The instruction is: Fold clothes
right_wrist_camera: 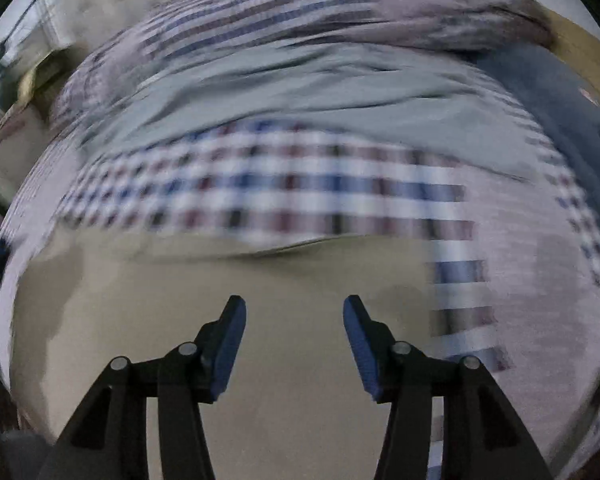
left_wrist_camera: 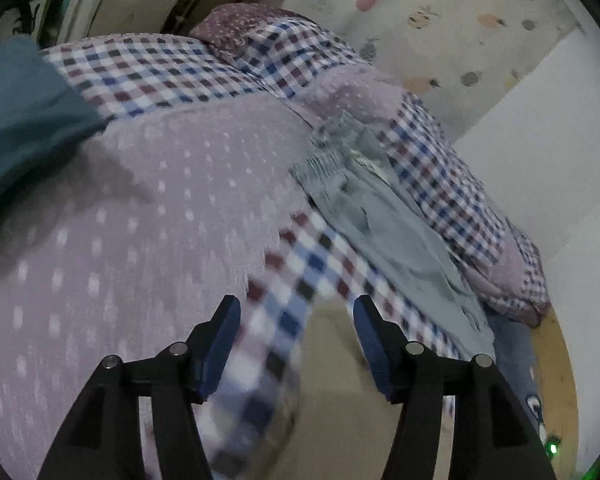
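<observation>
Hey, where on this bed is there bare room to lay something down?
The lilac dotted bedspread lies bare between the teal cloth and the grey garment. The tan cloth below the checked band is bare too. The far edge is crowded.

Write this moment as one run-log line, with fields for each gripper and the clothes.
left gripper: open, empty | right gripper: open, empty | grey garment: on checked bedcover, unheld | beige garment: below both grippers
</observation>
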`<state>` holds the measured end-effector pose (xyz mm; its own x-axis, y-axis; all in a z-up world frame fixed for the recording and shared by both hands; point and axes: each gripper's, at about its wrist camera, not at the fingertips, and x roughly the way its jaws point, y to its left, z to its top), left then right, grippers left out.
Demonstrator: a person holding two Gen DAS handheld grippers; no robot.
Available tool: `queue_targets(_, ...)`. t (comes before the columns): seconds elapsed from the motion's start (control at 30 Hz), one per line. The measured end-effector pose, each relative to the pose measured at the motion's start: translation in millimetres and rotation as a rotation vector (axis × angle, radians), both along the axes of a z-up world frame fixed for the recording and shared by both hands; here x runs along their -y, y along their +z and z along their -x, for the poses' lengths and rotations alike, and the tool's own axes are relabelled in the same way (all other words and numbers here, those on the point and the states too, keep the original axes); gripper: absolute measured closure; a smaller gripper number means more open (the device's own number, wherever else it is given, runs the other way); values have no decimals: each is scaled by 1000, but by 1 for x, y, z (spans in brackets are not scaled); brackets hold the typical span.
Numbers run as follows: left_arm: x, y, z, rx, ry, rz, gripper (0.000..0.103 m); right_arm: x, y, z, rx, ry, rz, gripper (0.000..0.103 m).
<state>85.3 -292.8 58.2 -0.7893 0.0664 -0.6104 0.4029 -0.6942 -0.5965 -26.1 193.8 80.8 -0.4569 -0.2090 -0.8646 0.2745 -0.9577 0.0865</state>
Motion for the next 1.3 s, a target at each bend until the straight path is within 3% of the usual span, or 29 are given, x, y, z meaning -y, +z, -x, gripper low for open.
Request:
queue_targets(0.2, -86, -3, -30, -59, -207, 91, 41, 83, -28, -8, -4, 132, -5, 50)
queue_targets(0.33, -117, -10, -21, -72, -332, 138, 50, 109, -47, 5, 20, 136, -33, 51)
queue_targets(0.43, -125, -24, -6, 0, -356, 207, 64, 118, -53, 19, 6, 125, -50, 51)
queue_targets(0.5, -123, -32, 0, 36, -343, 234, 67, 127, -53, 34, -13, 121, -66, 50)
queue_targets(0.7, -114, -41, 2, 58, -344, 230, 71, 144, -42, 95, -68, 43, -133, 52)
queue_targets(0.8, -109, -43, 2, 51, -346, 226, 71, 140, -20, 105, -99, -19, -74, 51)
queue_targets(1.07, -106, -43, -9, 34, -381, 190, 69, 67, 27, 13, -163, -39, 98, 39)
queue_targets(1.3, -104, -39, -31, -15, -389, 124, 50, -64, 29, -112, -168, -190, 228, 24)
